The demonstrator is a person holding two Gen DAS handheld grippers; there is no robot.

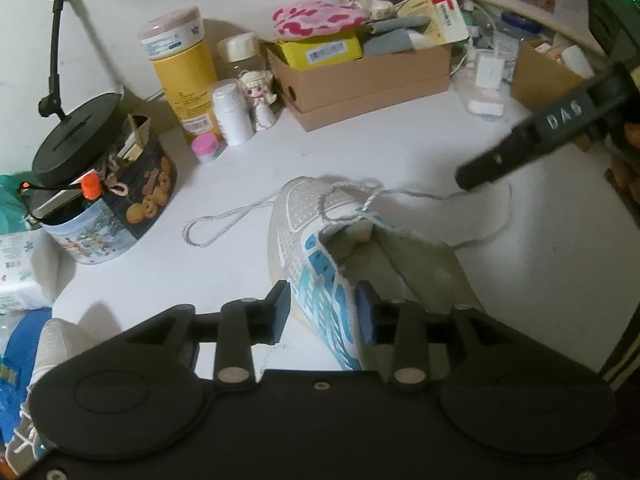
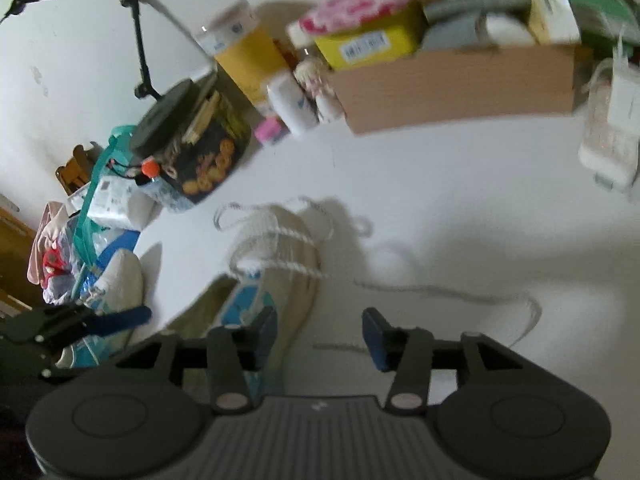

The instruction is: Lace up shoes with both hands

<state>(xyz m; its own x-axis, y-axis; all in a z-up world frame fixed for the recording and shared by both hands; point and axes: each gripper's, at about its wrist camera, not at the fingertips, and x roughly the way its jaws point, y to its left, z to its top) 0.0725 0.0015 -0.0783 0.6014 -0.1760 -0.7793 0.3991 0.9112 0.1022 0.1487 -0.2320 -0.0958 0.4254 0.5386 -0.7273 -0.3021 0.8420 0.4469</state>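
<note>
A white-and-blue shoe (image 1: 320, 264) sits near on the white table (image 1: 400, 144), its side between the left gripper's (image 1: 326, 312) parted jaws; the right gripper (image 2: 320, 336) gapes empty above loose lace (image 2: 440, 292).

Dim indoor light, soft shadows, fisheye-bent dark corners, motion blur across the right wrist view.
</note>
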